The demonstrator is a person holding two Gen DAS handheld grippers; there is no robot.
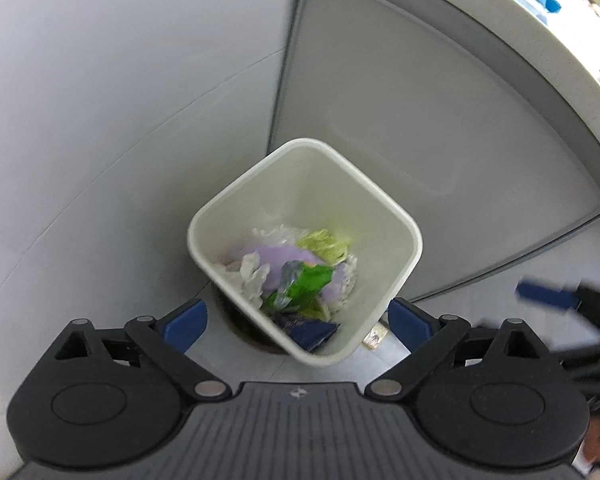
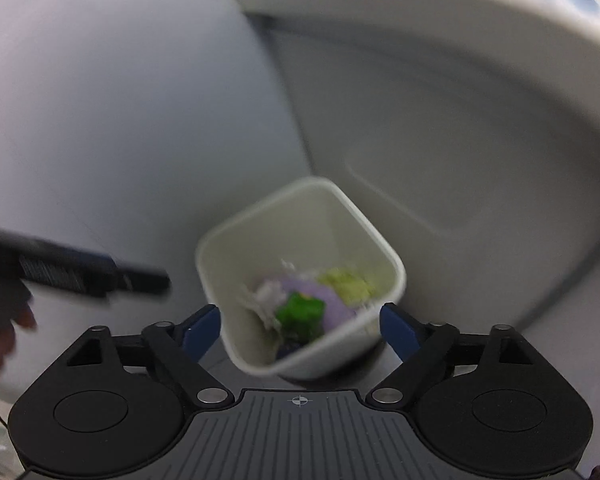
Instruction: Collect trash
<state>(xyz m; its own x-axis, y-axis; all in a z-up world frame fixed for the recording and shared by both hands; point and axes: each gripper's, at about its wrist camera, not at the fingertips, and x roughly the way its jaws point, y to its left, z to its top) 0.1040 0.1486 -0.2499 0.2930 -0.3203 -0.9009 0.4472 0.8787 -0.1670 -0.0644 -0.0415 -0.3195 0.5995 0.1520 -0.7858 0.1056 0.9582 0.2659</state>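
A white bin (image 1: 404, 240) is framed between the wide-spread blue fingers (image 1: 186, 320) of the left gripper (image 1: 298, 322), nothing being gripped; it is seen sharply only in the left wrist view. In the right wrist view the bin (image 2: 392, 276) is blurred, and the right gripper (image 2: 300, 328) is likewise spread wide and empty. The left gripper (image 2: 140, 280) is caught there as a dark streak, the right gripper (image 1: 548, 296) as a blue smear in the left view. Trash (image 1: 300, 276) is heaped inside the bin: green, lilac, yellow and dark blue wrappers among white plastic. The bin is stood on the floor against a grey cabinet (image 1: 440, 120).
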